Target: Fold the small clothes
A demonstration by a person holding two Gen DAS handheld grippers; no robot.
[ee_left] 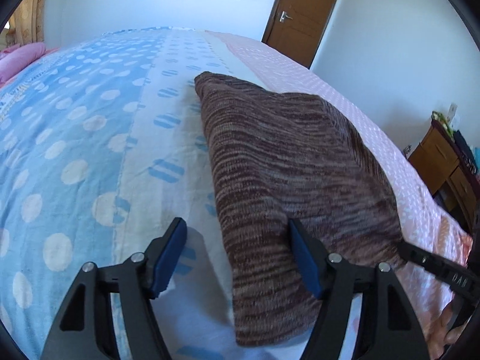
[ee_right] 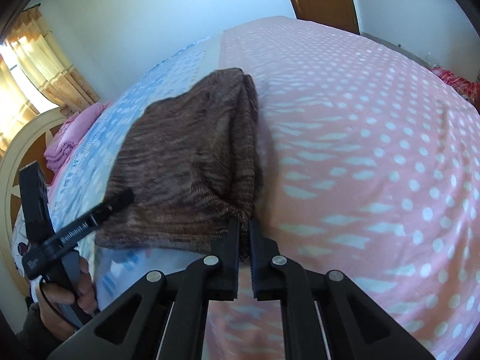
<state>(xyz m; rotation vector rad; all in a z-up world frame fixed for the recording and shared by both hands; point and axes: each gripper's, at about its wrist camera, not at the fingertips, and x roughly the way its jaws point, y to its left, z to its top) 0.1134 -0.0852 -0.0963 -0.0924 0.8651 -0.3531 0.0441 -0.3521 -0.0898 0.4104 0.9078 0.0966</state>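
A brown striped knit garment (ee_left: 285, 165) lies folded in a long strip on the bed; it also shows in the right wrist view (ee_right: 192, 162). My left gripper (ee_left: 237, 240) is open, its blue-padded fingers (ee_left: 171, 249) straddling the garment's near left edge, just above it. My right gripper (ee_right: 244, 228) is shut on the garment's near right corner. The right gripper also shows at the right edge of the left wrist view (ee_left: 405, 249), and the left gripper at the left of the right wrist view (ee_right: 120, 201).
The bed cover is blue with white dots (ee_left: 60, 150) on the left and pink with white dots (ee_right: 375, 150) on the right. Folded pink clothes (ee_right: 69, 141) lie by the headboard. A wooden cabinet (ee_left: 444, 162) stands beside the bed. A brown door (ee_left: 303, 12) is at the back.
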